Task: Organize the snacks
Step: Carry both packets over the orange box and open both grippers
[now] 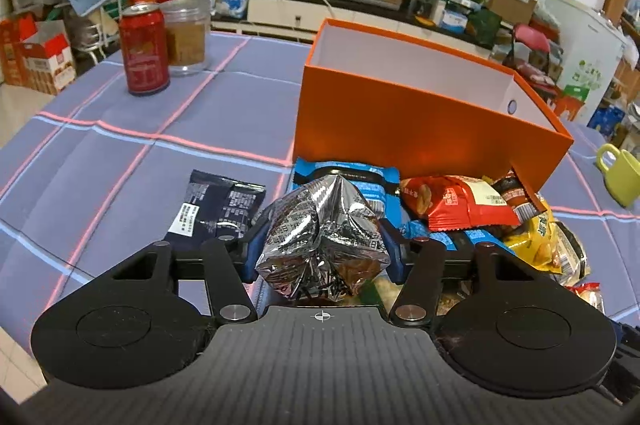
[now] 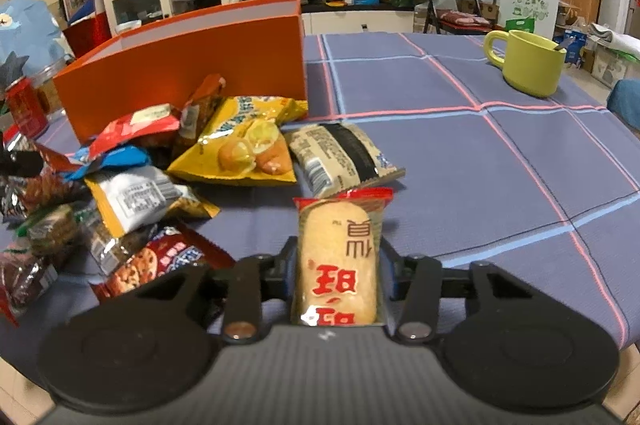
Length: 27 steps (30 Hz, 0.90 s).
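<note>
Currently, the left gripper clamps a crumpled silver foil packet, and the right gripper clamps a clear-wrapped rice cracker with red printing and a red crimped top. Both packets are held just above the bench, at the near edge of the snack pile. Carry each packet over the rim of the orange box, which stands open behind the pile, before releasing. Maintain light pressure: the foil packet is already dented, and the cracker probably breaks easily.
</note>
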{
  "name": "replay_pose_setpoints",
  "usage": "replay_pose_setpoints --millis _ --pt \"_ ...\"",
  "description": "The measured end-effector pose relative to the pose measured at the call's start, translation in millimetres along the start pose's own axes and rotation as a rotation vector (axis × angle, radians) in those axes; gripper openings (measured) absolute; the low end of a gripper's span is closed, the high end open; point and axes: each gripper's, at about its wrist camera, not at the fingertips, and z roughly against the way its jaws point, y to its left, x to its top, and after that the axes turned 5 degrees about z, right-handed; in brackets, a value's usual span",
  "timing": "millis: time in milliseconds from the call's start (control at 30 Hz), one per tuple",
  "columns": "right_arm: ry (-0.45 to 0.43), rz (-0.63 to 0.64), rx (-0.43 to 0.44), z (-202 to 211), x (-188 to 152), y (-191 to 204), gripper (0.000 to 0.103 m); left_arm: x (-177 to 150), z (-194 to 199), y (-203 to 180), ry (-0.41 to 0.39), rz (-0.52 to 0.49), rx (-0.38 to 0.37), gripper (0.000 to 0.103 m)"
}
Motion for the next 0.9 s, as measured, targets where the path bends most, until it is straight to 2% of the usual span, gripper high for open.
replay_pose_setpoints --millis 267,500,600,733,833,900 --pt "-0.017 0.003 0.034 6.9 4.6 1.0 0.047 4.7 22.6 -3.3 -0.069 -0.028 0.009 0.034" --pt "-0.093 0.027 0.026 33.2 16.0 0.4 0.047 10.4 40.5 -3.0 -0.109 -0.029 0.003 0.034" --pt "-0.121 0.017 0.045 44.5 26.1 -1.1 0.047 13.7 53.0 -5.7 -0.156 -0.039 -0.006 0.034" --pt "-0.185 0.045 0.082 56.6 52.1 2.7 0.047 35.3 69.2 -15.6 -0.221 -0.045 -0.068 0.034" --pt "-0.231 0.049 0.136 48.9 94.5 6.6 0.047 60.2 63.2 -27.8 -0.245 -0.068 -0.111 0.034" --pt "-0.245 0.02 0.212 32.6 128.3 7.2 0.047 78.7 47.4 -36.1 -0.257 -0.07 -0.133 0.034"
